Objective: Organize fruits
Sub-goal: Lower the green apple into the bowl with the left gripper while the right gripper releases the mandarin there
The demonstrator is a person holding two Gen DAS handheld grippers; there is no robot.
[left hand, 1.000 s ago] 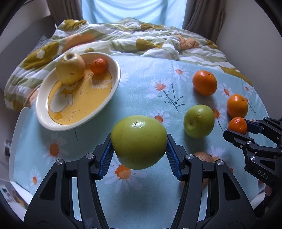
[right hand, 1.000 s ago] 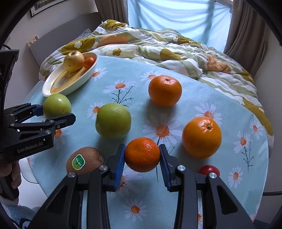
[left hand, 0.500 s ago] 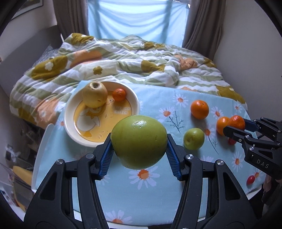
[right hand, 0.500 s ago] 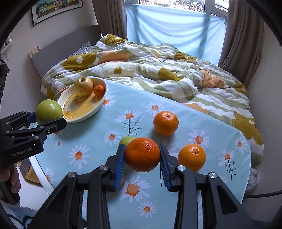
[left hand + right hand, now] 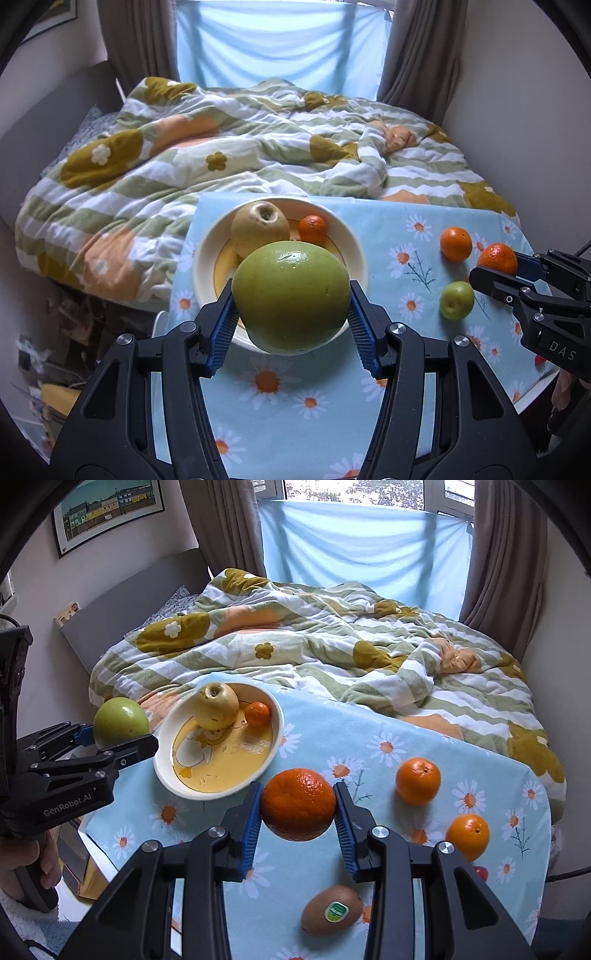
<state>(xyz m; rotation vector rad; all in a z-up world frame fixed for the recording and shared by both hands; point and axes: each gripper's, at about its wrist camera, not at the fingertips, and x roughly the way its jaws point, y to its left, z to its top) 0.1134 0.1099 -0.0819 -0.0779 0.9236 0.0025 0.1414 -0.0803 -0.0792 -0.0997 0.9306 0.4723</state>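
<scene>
Carrying fruit to the plate (image 5: 164, 775): left gripper (image 5: 291, 321) clamped a green apple (image 5: 291, 295), right gripper (image 5: 297, 827) a mandarin (image 5: 297, 803); lowering and releasing likely followed.

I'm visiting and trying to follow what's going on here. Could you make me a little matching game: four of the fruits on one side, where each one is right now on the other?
Fruits:
1. green apple
2. mandarin
3. yellow apple
4. kiwi

Places:
A. lying on the daisy tablecloth
B. clamped in the right gripper
C. in the duck plate
D. clamped in the left gripper

Pairs: 1-D, 2-B, 3-C, 4-A
</scene>
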